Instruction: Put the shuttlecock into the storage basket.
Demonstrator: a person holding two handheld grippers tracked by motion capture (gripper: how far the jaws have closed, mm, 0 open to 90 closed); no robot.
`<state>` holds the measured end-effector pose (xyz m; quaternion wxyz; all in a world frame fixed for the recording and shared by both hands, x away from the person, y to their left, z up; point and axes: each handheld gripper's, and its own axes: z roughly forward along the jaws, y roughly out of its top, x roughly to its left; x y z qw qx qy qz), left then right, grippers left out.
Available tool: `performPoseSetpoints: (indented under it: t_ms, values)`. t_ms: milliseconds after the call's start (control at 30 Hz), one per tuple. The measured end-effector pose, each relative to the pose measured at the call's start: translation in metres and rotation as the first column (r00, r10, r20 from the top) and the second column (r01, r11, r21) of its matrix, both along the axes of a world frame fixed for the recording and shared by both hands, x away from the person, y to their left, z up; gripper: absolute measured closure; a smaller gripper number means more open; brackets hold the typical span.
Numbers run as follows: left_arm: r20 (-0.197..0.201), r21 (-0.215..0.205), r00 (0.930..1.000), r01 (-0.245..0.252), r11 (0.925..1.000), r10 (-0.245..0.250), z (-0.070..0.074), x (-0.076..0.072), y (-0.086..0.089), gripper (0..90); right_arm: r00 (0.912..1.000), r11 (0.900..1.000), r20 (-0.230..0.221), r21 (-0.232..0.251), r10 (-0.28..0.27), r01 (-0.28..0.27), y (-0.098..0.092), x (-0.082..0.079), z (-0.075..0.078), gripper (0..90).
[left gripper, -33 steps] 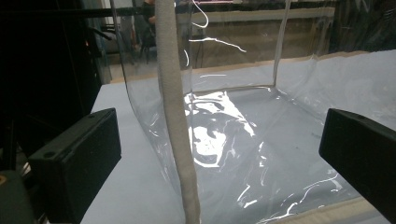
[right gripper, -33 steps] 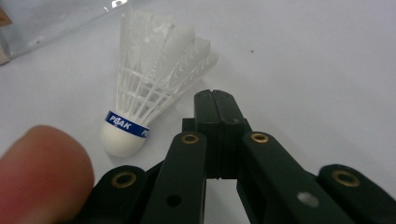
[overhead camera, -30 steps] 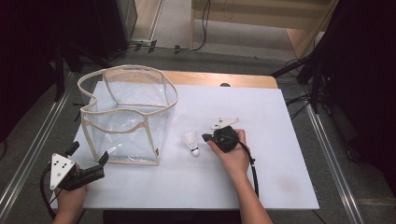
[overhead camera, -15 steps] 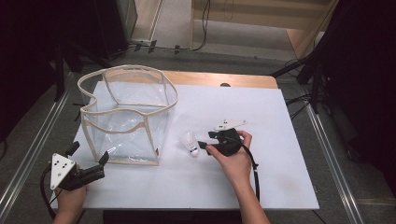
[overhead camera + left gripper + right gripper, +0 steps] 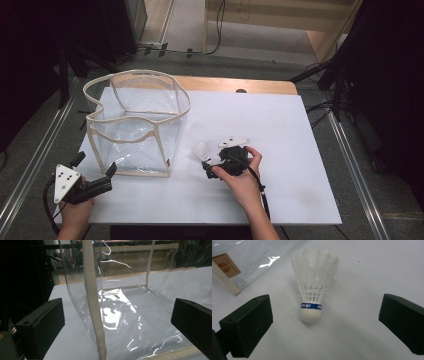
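Note:
A white feather shuttlecock [image 5: 201, 149] with a blue band lies on the white table [image 5: 280, 125], just right of a clear plastic bag [image 5: 135, 120] with beige trim. My right gripper [image 5: 210, 156] points left at it, open. In the right gripper view the shuttlecock [image 5: 314, 295] lies with its cork end toward me, between the two spread jaws of the right gripper [image 5: 324, 322] and touching neither. My left gripper [image 5: 96, 163] is open at the bag's near left corner. In the left gripper view the bag's beige seam [image 5: 92, 302] stands between the jaws of the left gripper [image 5: 117, 325].
The bag [image 5: 227, 270] stands open-topped and holds nothing I can see. The table's wooden back edge [image 5: 235, 85] runs behind it. Metal rails [image 5: 350, 150] flank the table on both sides. Bare white table surface lies to the right of my right hand [image 5: 245, 180].
My right gripper has shifted left and toward the near edge, so its jaws now straddle the shuttlecock. The left gripper and the bag have stayed put.

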<state>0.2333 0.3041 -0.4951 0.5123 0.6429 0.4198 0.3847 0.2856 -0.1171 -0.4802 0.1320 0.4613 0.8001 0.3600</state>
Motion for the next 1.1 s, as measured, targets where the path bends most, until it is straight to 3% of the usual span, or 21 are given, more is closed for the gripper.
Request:
performPoseSetpoints:
  t_ms: [67,133,200,267,300,600,833,1100]
  values:
    - [0.0,0.0,1.0,0.001,1.0,-0.001,0.0,0.0,0.0,0.0,1.0,1.0,-0.004,0.005,0.007,-0.007,0.001,0.0,0.0,0.0]
    - [0.0,0.0,1.0,0.001,1.0,-0.001,0.0,0.0,0.0,0.0,0.9999,1.0,-0.01,0.022,-0.009,0.009,0.005,-0.002,-0.001,14.3]
    - [0.0,0.0,1.0,0.002,1.0,-0.002,0.0,0.0,0.0,0.0,0.9999,1.0,-0.011,0.023,-0.006,0.006,0.006,-0.003,-0.001,14.3]
    - [-0.001,-0.001,1.0,0.002,1.0,-0.002,0.0,0.0,0.0,0.0,0.9998,0.999,-0.018,0.035,0.0,0.001,0.008,-0.003,-0.003,18.4]
    - [0.0,-0.002,1.0,0.002,1.0,-0.002,0.0,0.0,0.0,0.0,0.9996,0.999,-0.021,0.035,-0.021,0.022,0.008,-0.004,-0.004,25.6]
    - [0.001,0.0,1.0,0.002,1.0,-0.002,0.0,0.0,0.0,0.0,0.9985,0.999,-0.051,0.04,-0.019,0.021,0.009,-0.004,-0.011,42.4]
    - [0.0,0.0,1.0,0.002,1.0,-0.002,0.0,0.0,0.0,0.0,0.9972,0.999,-0.072,0.032,-0.023,0.025,0.012,-0.004,-0.017,46.3]
    - [0.001,0.0,1.0,0.002,1.0,-0.002,0.0,0.0,0.0,0.0,0.9975,1.0,-0.069,-0.015,-0.018,0.017,0.017,0.0,-0.024,49.2]
